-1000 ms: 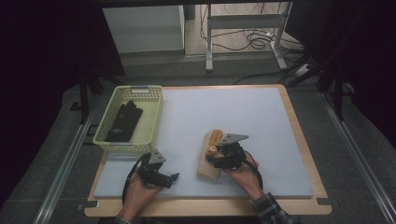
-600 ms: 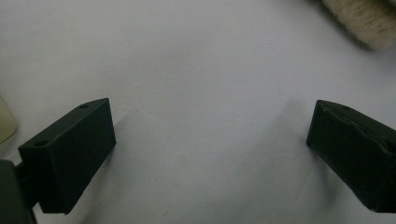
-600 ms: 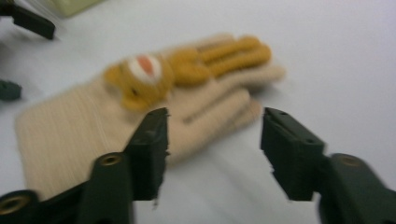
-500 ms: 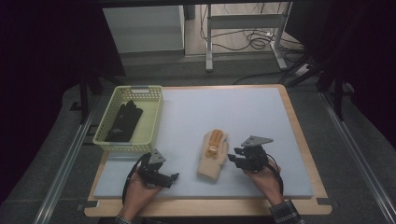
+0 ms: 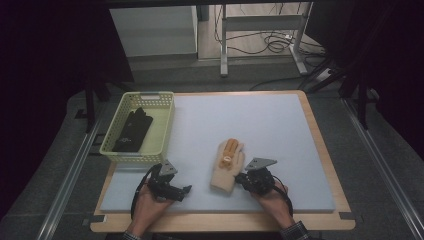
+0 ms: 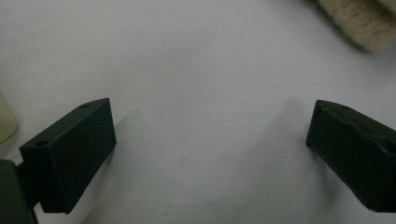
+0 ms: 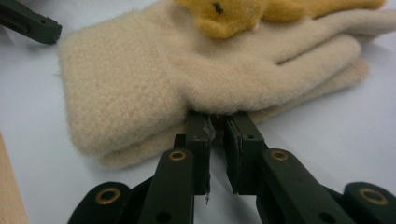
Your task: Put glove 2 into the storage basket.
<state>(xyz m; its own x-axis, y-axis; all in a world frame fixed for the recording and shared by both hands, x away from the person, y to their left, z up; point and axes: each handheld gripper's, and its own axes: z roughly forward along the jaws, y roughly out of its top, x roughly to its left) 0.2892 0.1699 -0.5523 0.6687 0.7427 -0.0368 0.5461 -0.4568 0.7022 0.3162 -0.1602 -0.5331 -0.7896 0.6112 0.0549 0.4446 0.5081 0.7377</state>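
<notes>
Right gripper (image 5: 243, 178) sat at the glove's (image 5: 227, 166) near right edge; its jaws had just been closing and stood nearly together. In the right gripper view (image 7: 217, 122) the tips were tucked under the glove's (image 7: 187, 79) edge by the thumb, with only a thin slit between them. Whether fabric was actually pinched in there was hidden by the fleece, so I couldn't tell if it had a hold. Contact with the glove edge was clear.

Left gripper (image 5: 182, 191) rested low on the mat (image 5: 280, 125), well apart from the glove, jaws spread wide with nothing between them. In the left gripper view (image 6: 210, 140) there was just bare mat between the pads, and a corner of the glove (image 6: 359, 21) showed at top right.

The glove was cream, fuzzy, lying flat near the front middle of the mat, cuff toward the person, fingers pointing away. It looked like two layers stacked. A yellow plush patch (image 7: 261, 11) sat on top of the finger end.

A yellow basket (image 5: 165, 131) stood at the mat's left edge, with a black glove (image 5: 132, 130) inside it. The basket was well clear of both grippers.
</notes>
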